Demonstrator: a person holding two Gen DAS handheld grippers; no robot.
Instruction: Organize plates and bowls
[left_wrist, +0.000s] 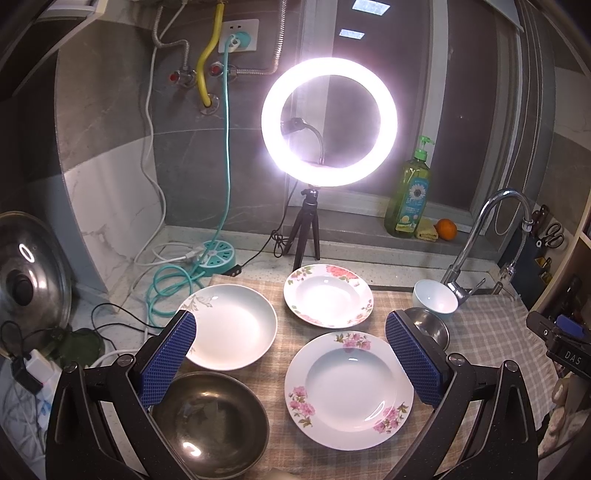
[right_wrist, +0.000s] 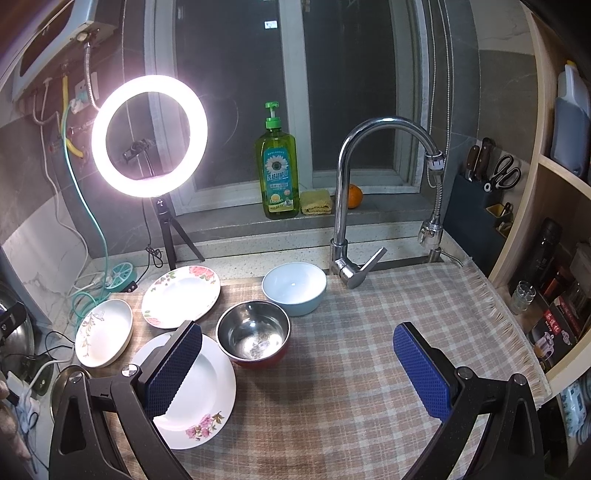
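Observation:
On the checked cloth (right_wrist: 369, 350) lie two flowered plates, one near (left_wrist: 349, 391) (right_wrist: 201, 398) and one far (left_wrist: 328, 295) (right_wrist: 181, 297). A white dish with a leaf print (left_wrist: 231, 326) (right_wrist: 104, 332) sits left of them. A dark metal bowl (left_wrist: 210, 421) lies at the front left. A small steel bowl with a red outside (right_wrist: 253, 334) (left_wrist: 428, 326) stands beside a pale blue bowl (right_wrist: 294, 288) (left_wrist: 436, 299). My left gripper (left_wrist: 291, 350) hangs open above the plates, holding nothing. My right gripper (right_wrist: 297, 363) is open over bare cloth, right of the steel bowl.
A lit ring light on a tripod (left_wrist: 328, 122) (right_wrist: 149, 136) stands behind the dishes. A tap (right_wrist: 347, 206) (left_wrist: 480, 240) rises at the back right. Dish soap (right_wrist: 277, 166), a sponge and an orange sit on the sill. Cables, a power hub (left_wrist: 218, 258) and a pot lid (left_wrist: 29, 273) crowd the left.

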